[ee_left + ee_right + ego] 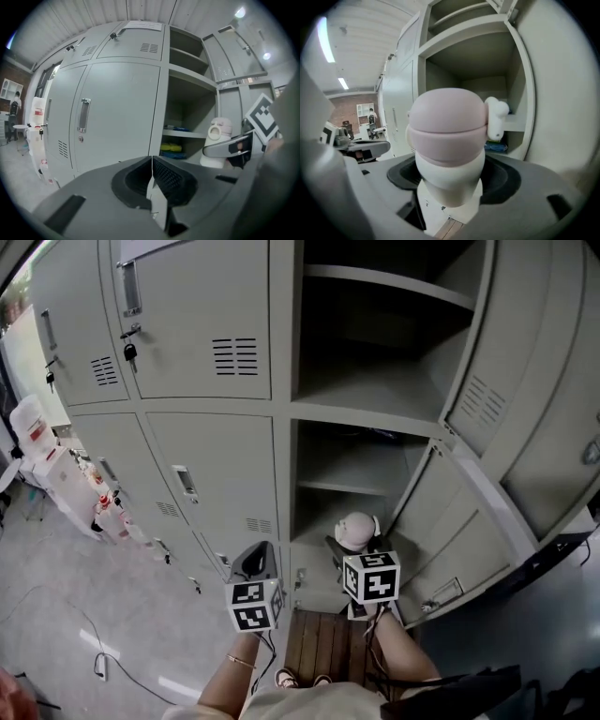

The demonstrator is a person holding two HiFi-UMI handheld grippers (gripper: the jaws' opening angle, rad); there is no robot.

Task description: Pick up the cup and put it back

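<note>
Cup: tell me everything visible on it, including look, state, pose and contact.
The cup has a smooth white body that looks like plastic and a domed pale pink lid, which is on, with a white tab at one side. It stands upright, clamped low on its body between the jaws of the right gripper. It is held in the air in front of the open locker and rests on no shelf. Nothing else touches it.

Grey metal lockers (206, 324) fill the wall. Their right column stands open, with its doors (525, 409) swung right and a shelf (356, 486) inside. Keys (129, 354) hang from an upper-left door. Below the lockers are grey floor (56, 596) and a slatted wooden board (323, 648). To their left are a ceiling strip light (326, 40) and a far brick wall (347, 110).
</note>
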